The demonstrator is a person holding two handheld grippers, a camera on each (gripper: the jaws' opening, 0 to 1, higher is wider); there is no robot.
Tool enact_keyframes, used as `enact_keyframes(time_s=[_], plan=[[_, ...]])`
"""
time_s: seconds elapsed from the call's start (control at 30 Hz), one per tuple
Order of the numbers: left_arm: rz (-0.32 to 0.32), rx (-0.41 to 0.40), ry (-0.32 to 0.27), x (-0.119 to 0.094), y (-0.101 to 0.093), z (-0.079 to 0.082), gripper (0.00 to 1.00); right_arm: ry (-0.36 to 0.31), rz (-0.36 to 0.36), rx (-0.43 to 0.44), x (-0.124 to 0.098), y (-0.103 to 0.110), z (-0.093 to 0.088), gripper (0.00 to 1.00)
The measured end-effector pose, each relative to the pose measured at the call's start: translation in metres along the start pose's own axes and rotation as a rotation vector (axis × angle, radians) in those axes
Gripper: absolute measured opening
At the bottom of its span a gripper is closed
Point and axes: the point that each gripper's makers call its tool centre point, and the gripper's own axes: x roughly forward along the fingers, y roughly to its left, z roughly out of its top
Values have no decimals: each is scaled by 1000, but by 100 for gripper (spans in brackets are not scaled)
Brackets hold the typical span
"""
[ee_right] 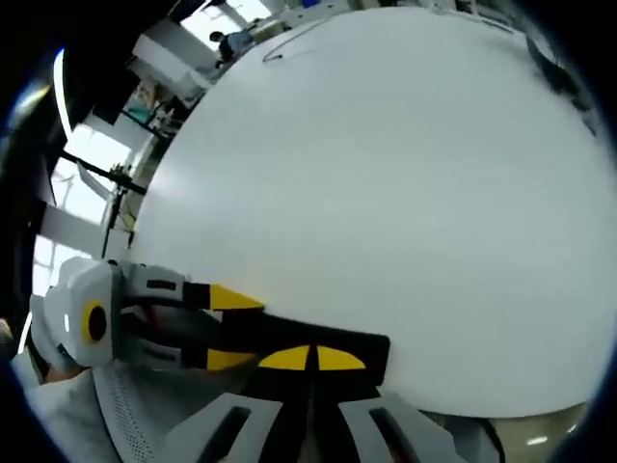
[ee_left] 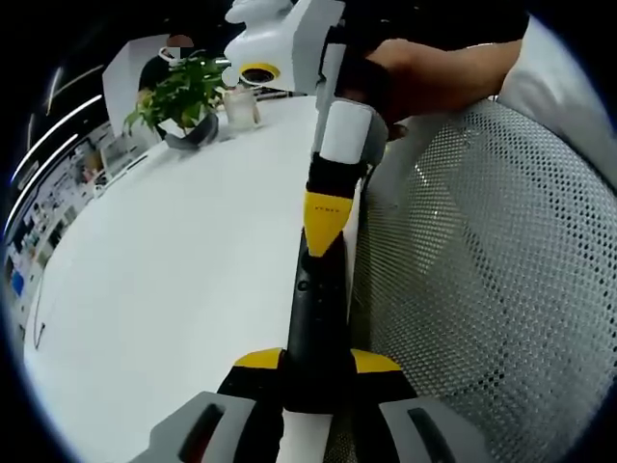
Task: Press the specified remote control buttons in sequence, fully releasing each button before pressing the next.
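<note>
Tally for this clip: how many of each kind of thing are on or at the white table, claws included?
Remote control: 1
Claws: 2, left claw, right claw
Potted plant: 1
Glass jar: 1
White table: 1
Mesh chair: 1
Total: 7

The left gripper (ee_left: 315, 381) rose from the bottom centre of the frame, its yellow-tipped jaws clamped on the near end of a black remote (ee_left: 316, 318). The right gripper (ee_left: 326, 224) came down from the upper centre, its closed yellow tip touching the remote's far end. A white table (ee_left: 164, 280) filled the left, a plant (ee_left: 181, 96) stood at upper left, and a mesh chair (ee_left: 492, 270) took the right.
</note>
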Motion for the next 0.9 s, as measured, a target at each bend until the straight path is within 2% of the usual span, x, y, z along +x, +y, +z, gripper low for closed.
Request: enact_keyframes(time_s=[0.17,0.3,0.43,0.5,0.63,0.77,0.9], plan=[[-1,-2,-3,0,0,0,24,17,-51,-63,4,-2,-2,0],[0,-7,-9,0,0,0,24,14,-97,-147,6,-2,-2,0],[9,1,-8,1,1,1,24,5,-106,-178,6,-2,0,0],[15,1,-2,2,1,1,24,2,-98,-228,6,-2,0,0],[21,-36,4,2,1,3,24,11,-94,-260,7,-3,0,0],[18,-95,1,2,2,3,25,52,-97,-264,8,-3,1,0],[16,-109,-2,2,1,4,25,80,-98,-263,7,-3,0,0]])
